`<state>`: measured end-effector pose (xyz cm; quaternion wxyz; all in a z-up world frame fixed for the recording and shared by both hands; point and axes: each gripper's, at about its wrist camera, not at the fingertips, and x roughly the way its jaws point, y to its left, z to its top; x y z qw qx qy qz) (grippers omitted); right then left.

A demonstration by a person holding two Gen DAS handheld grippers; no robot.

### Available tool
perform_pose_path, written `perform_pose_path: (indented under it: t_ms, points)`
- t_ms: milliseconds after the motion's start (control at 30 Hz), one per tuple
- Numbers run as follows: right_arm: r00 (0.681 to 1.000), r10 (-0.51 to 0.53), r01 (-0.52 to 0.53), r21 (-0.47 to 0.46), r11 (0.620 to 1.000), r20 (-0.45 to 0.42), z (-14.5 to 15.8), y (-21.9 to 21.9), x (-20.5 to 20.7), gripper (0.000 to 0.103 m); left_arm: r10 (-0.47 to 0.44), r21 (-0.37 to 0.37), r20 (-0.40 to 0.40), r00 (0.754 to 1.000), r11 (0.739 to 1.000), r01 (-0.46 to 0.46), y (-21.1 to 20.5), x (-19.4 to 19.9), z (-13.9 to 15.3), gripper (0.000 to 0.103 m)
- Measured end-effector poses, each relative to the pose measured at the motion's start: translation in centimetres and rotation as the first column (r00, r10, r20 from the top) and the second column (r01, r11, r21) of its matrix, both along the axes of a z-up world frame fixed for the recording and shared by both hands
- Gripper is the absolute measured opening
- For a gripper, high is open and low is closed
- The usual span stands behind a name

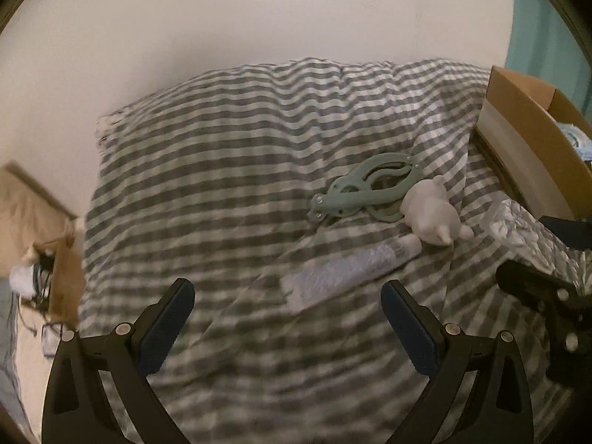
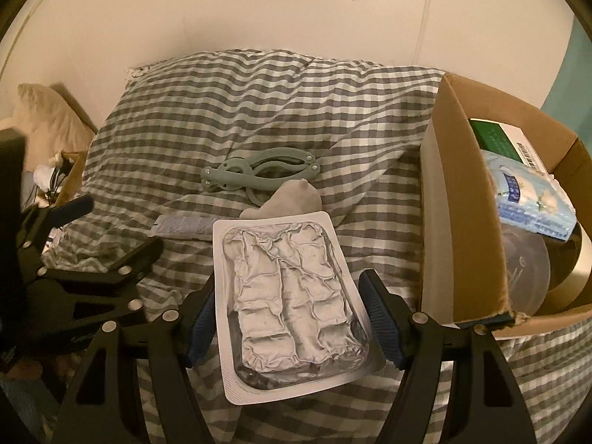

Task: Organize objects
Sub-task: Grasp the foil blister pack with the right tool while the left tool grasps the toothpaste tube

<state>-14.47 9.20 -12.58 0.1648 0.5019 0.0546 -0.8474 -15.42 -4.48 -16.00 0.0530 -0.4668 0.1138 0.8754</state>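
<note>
Over the grey-and-white checked bedding point(image 2: 259, 111), beside the open cardboard box point(image 2: 455, 170), the right gripper point(image 2: 288, 329) clamps a crinkled silver blister pack point(image 2: 292, 296) with a white rim, no print legible, while the left gripper point(image 1: 288, 329) gapes empty.

Left gripper point(image 1: 288, 294): matte black plastic frame, curved arms with triangular cut-outs, silver round screws at pivots, fingers point(image 1: 168, 318) faced with ribbed dark-blue pads. Right gripper point(image 2: 288, 320): same build, black arms, silver screws, blue ribbed fingers point(image 2: 383, 323).
</note>
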Motion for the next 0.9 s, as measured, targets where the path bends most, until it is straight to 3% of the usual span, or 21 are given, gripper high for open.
perform_pose_path:
  t_ms: [267, 333, 433, 633, 700, 800, 900]
  points:
    - [1.000, -0.011, 0.011, 0.026, 1.000, 0.006, -1.3, -0.6, -1.3, 0.071, -0.143, -0.032, 0.061, 0.988, 0.989, 0.145, 3.1, -2.2, -3.4, 0.100]
    - [1.000, -0.018, 0.017, 0.023, 1.000, 0.016, -1.7, -0.6, -1.6, 0.071, -0.158, -0.027, 0.088, 0.984, 0.987, 0.161, 3.4, -2.8, -4.3, 0.093]
    - [0.999, -0.023, 0.022, 0.021, 1.000, 0.028, -2.1, -0.6, -1.8, 0.071, -0.189, 0.038, 0.114, 0.975, 0.982, 0.185, 3.6, -3.5, -4.9, 0.073]
    - [0.999, -0.023, 0.022, 0.025, 0.999, 0.031, -2.1, -0.5, -1.6, 0.071, -0.192, 0.039, 0.105, 0.976, 0.981, 0.189, 3.5, -2.7, -4.2, 0.044]
    - [0.999, -0.021, 0.020, 0.031, 0.999, 0.029, -2.0, -0.6, -1.4, 0.071, -0.190, 0.049, 0.103, 0.976, 0.981, 0.186, 3.3, -2.0, -3.4, 0.027]
    - [1.000, -0.016, 0.016, 0.040, 0.999, 0.022, -1.5, -0.6, -1.0, 0.071, -0.183, 0.055, 0.102, 0.978, 0.982, 0.178, 3.0, -1.0, -2.1, 0.019]
    - [1.000, -0.011, 0.010, 0.045, 0.999, 0.011, -0.6, -0.6, -0.3, 0.071, -0.173, 0.046, 0.095, 0.980, 0.985, 0.169, 2.8, 0.1, -0.8, 0.019]
